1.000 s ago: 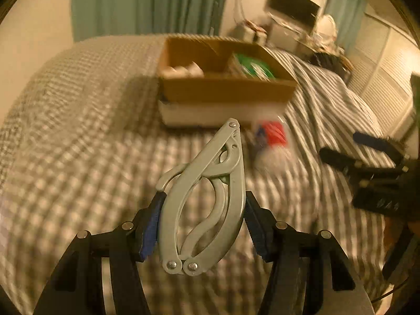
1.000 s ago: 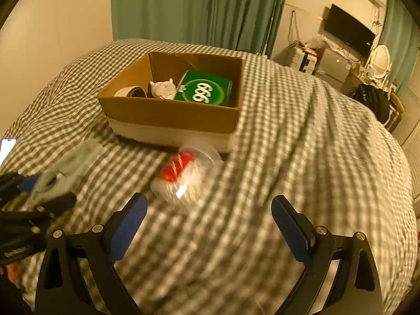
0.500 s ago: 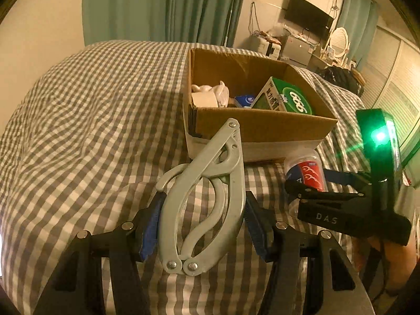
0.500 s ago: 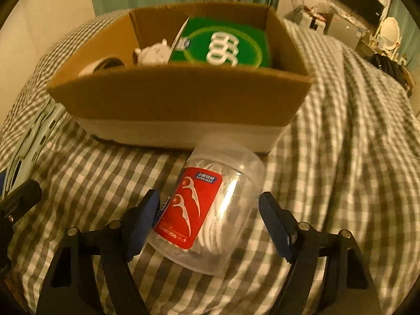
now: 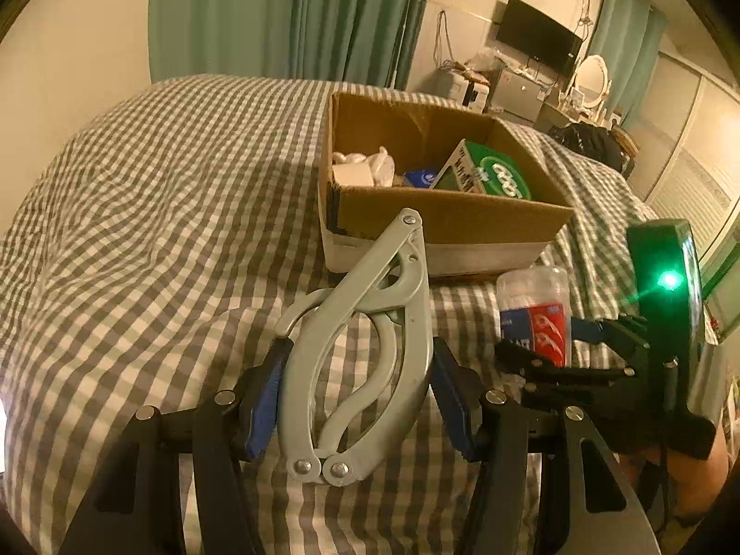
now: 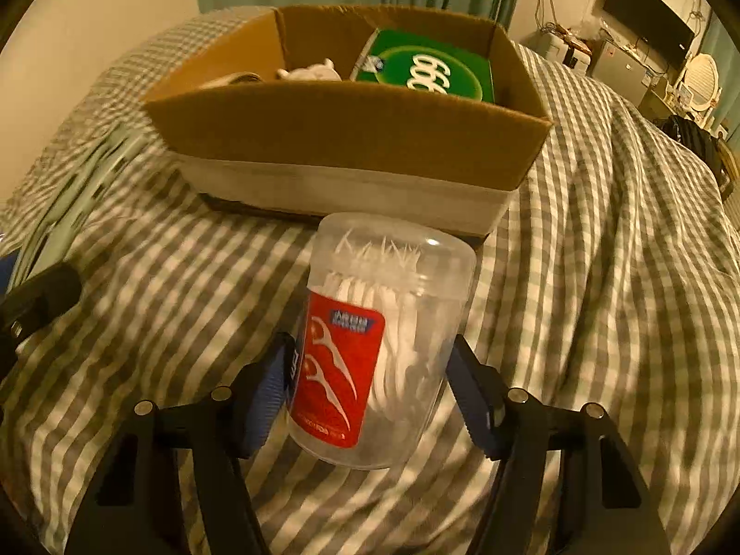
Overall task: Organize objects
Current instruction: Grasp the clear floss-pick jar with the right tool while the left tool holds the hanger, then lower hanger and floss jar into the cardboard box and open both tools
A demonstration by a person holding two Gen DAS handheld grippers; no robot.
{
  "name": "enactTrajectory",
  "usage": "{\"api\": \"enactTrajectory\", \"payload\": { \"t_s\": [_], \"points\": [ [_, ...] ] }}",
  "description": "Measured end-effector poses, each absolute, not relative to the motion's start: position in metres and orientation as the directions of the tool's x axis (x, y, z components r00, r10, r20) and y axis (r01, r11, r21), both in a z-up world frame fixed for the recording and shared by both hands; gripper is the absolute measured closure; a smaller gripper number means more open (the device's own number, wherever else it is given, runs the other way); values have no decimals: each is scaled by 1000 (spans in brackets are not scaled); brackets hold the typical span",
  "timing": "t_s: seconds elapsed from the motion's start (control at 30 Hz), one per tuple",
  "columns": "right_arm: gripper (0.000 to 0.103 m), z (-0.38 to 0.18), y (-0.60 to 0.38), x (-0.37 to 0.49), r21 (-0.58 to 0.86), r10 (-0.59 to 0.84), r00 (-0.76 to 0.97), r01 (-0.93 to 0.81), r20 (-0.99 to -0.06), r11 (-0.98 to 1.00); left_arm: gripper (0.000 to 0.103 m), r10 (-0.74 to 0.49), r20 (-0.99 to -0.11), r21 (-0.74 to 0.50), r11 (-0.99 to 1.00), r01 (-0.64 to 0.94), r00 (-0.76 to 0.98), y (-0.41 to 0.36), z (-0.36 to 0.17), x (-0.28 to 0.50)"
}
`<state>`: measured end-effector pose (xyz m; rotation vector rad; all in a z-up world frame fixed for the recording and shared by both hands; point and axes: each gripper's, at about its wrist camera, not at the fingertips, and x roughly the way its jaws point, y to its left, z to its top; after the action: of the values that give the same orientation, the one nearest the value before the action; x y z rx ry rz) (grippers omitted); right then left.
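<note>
A grey folding clothes hanger (image 5: 365, 356) sits between the blue pads of my left gripper (image 5: 356, 397), which is shut on it, just short of the cardboard box (image 5: 444, 219). A clear jar of floss picks (image 6: 384, 323) with a red label is clamped on both sides by my right gripper (image 6: 370, 384), in front of the cardboard box (image 6: 351, 129). In the left wrist view the floss pick jar (image 5: 532, 296) stands upright in the right gripper (image 5: 550, 342). At the left edge of the right wrist view, the hanger (image 6: 69, 194) is a blur.
The box rests on a grey checked bedspread (image 5: 162, 212) and holds a green packet (image 6: 430, 69), a small blue item (image 5: 421, 178) and white items (image 5: 365, 169). Beyond the bed are curtains (image 5: 296, 14), a wall TV (image 5: 536, 41) and a cluttered dresser with a mirror (image 5: 592, 78).
My right gripper moved in on the floss pick jar and its fingers came together on it. The left gripper kept the hanger and swung towards the box.
</note>
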<state>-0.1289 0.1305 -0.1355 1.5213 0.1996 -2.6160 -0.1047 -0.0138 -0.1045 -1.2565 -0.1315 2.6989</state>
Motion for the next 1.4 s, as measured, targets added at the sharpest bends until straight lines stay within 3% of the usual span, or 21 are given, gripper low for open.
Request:
{"api": "enactTrajectory", "payload": {
  "t_s": [0.4, 0.87, 1.2, 1.4],
  "points": [
    [40, -63, 132, -83, -65, -78, -633, 199, -770, -978, 43, 185, -697, -139, -983, -123, -693, -4, -69, -92],
    [40, 37, 130, -156, -117, -99, -791, 211, -604, -970, 43, 188, -594, -126, -982, -141, -782, -3, -2, -171],
    [40, 35, 128, -253, -47, -155, -769, 233, -620, -971, 43, 161, -637, -99, -987, -127, -753, 10, -23, -250],
    [40, -1, 115, -300, -30, -162, -720, 246, -675, -969, 43, 169, -687, -119, -986, -119, -706, 13, -57, -280]
  ]
}}
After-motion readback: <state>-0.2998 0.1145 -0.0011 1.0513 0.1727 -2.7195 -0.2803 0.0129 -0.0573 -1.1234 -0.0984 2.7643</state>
